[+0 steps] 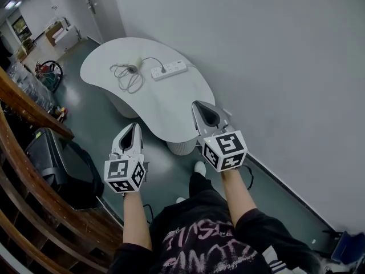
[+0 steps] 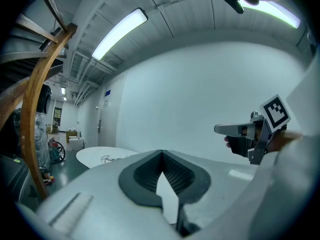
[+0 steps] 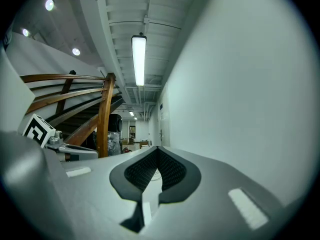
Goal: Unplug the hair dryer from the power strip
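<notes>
The approach is judged to be the step in hand: nothing on the worktop point(image 1: 165, 110) is touched yet. In the head view this white, rounded worktop is seen in the upper middle of the frame, against a pale wall. On its far part a white power strip point(image 1: 169, 70) is laid, with a dark plug point(image 1: 163, 69) seated in it. A thin cord point(image 1: 149, 58) is run from the plug to a small hair dryer point(image 1: 132, 68) just left of the strip, with slack cord looped beside it.

Both tools are held in the lower middle of the frame, well short of the strip. The left tool point(image 1: 136, 125) is shown with its jaws together and nothing between them. The right tool point(image 1: 197, 103) is likewise closed and empty. Each is pointed towards the worktop, and the strip lies above and between them in the picture.

For the next move, the tools would need to be brought up to the worktop and opened. One is probably needed to pin the strip while the plug is gripped and drawn straight out.
</notes>
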The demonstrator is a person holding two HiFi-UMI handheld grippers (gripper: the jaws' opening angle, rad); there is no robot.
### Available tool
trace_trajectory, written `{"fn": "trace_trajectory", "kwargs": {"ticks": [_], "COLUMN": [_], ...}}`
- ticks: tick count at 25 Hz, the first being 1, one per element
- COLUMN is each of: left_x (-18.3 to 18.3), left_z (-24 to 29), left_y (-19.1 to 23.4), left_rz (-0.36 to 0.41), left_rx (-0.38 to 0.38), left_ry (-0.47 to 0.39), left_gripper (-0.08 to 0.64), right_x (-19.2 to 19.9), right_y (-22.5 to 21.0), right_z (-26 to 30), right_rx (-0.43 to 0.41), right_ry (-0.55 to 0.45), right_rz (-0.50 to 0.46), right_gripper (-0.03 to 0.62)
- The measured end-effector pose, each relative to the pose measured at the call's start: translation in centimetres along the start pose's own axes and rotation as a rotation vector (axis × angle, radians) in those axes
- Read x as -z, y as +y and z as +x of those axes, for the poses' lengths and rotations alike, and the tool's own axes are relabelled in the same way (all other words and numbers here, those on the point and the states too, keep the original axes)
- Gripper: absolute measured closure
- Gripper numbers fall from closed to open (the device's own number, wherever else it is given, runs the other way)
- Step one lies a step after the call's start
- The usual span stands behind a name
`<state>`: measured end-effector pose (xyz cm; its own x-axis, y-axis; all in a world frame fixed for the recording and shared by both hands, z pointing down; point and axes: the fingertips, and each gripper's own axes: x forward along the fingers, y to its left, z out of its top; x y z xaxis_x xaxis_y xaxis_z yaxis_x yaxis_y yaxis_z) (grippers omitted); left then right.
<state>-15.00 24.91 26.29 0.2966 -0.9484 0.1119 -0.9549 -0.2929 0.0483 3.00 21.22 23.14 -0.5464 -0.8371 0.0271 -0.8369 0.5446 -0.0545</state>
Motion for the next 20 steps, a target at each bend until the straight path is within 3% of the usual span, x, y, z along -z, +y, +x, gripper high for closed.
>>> {"fn": "trace_trajectory", "kwargs": {"ticks": [4,12,20], "left_x": [0.0,-0.3,0.3], "left_z": [0.4,2.4,5.3], "left_y": [0.5,0.9,1.5], "left_rz": [0.012,0.029,-0.004], "left_rx": [0.003,0.027,0.031], "left_ry": [-0.009,-0.006,0.01], "left_gripper": [0.56,0.56,0.56], "right_x": [0.1,0.0,1.0], "right_y": [-0.5,-1.4,-3.4], "right_z": [0.4,2.2,4.2], "right_rx": [-0.001,0.007,0.022], "right_ry": [-0.019,-0.039,-0.008], "right_rz": [0.036,0.004,0.044], "right_gripper": [0.571,0.572,0.571]}}
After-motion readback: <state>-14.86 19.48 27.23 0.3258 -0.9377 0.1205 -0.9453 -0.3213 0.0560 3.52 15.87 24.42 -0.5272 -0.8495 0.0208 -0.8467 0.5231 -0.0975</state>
